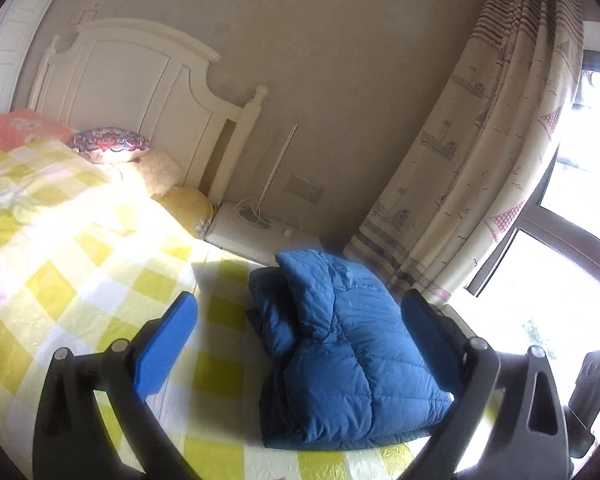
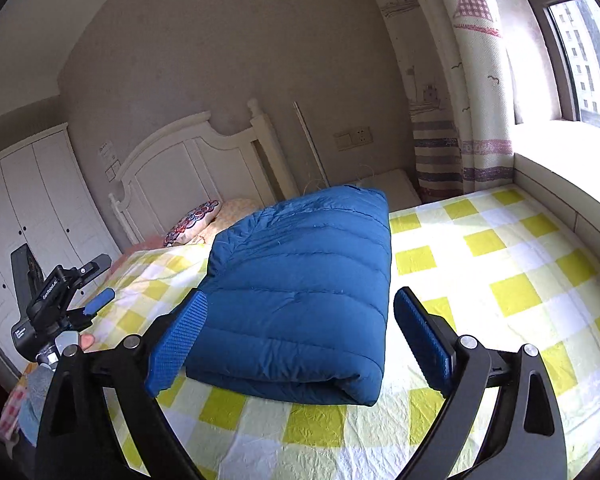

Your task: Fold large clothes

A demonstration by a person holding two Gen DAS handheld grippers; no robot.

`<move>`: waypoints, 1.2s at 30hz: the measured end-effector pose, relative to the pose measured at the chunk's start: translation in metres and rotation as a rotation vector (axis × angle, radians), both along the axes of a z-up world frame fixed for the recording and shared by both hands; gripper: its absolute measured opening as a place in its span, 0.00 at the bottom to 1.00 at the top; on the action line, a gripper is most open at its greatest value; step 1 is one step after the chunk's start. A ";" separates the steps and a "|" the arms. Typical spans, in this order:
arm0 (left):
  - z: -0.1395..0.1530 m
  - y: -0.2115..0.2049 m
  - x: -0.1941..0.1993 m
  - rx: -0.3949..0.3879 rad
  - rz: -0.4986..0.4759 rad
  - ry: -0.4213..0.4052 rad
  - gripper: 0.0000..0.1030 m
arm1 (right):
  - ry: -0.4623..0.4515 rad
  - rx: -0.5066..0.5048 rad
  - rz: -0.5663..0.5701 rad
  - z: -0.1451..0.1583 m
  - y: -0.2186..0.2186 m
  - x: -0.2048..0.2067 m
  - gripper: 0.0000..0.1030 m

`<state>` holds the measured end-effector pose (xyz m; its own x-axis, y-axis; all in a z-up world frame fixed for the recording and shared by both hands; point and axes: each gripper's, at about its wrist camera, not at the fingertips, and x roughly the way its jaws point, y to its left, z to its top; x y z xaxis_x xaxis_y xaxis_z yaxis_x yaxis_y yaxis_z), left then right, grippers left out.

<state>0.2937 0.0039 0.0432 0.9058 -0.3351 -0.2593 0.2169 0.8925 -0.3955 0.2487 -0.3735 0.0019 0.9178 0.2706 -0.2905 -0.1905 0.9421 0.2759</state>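
Observation:
A blue quilted down jacket point(image 1: 340, 344) lies folded into a thick rectangular bundle on the yellow-and-white checked bedcover point(image 1: 60, 272). My left gripper point(image 1: 300, 298) hovers just before it, jaws wide open, and neither blue pad touches the fabric. In the right wrist view the same jacket point(image 2: 304, 288) sits on the bedcover point(image 2: 500, 272) with its rolled fold edge facing me. My right gripper point(image 2: 300, 296) is open around the near end, nothing pressed between its pads. The left gripper point(image 2: 96, 302) also shows at the far left, held by a hand.
A white headboard point(image 1: 140, 76) and several pillows point(image 1: 108, 146) stand at the bed's head. A white bedside cabinet point(image 1: 252, 228) with a cable sits beside it. A patterned curtain point(image 1: 500, 140) and bright window sill point(image 2: 560, 152) border the bed. A white wardrobe point(image 2: 32, 200) stands on the left.

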 end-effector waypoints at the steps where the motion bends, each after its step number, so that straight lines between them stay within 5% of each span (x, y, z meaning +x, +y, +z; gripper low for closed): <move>1: 0.015 -0.003 -0.020 0.035 0.036 -0.037 0.98 | -0.039 -0.035 -0.023 0.007 0.006 -0.016 0.89; 2: 0.025 -0.007 -0.038 0.073 0.084 -0.052 0.98 | -0.076 -0.061 -0.048 0.013 0.009 -0.034 0.95; 7: 0.041 -0.033 -0.105 0.173 0.215 -0.134 0.98 | -0.128 -0.103 -0.121 0.009 0.020 -0.087 0.96; 14: -0.030 -0.065 -0.166 0.273 0.188 -0.025 0.98 | -0.019 -0.175 -0.146 -0.047 0.026 -0.120 0.96; 22: -0.078 -0.101 -0.189 0.364 0.095 0.042 0.98 | 0.003 -0.249 -0.162 -0.071 0.032 -0.141 0.96; 36: -0.088 -0.103 -0.200 0.420 0.125 0.042 0.98 | 0.013 -0.245 -0.165 -0.081 0.036 -0.152 0.96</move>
<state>0.0933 -0.0995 -0.0449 0.9184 -0.0807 -0.3874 0.0879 0.9961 0.0011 0.0971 -0.3379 -0.0790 0.9396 0.0381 -0.3403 -0.0267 0.9989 0.0381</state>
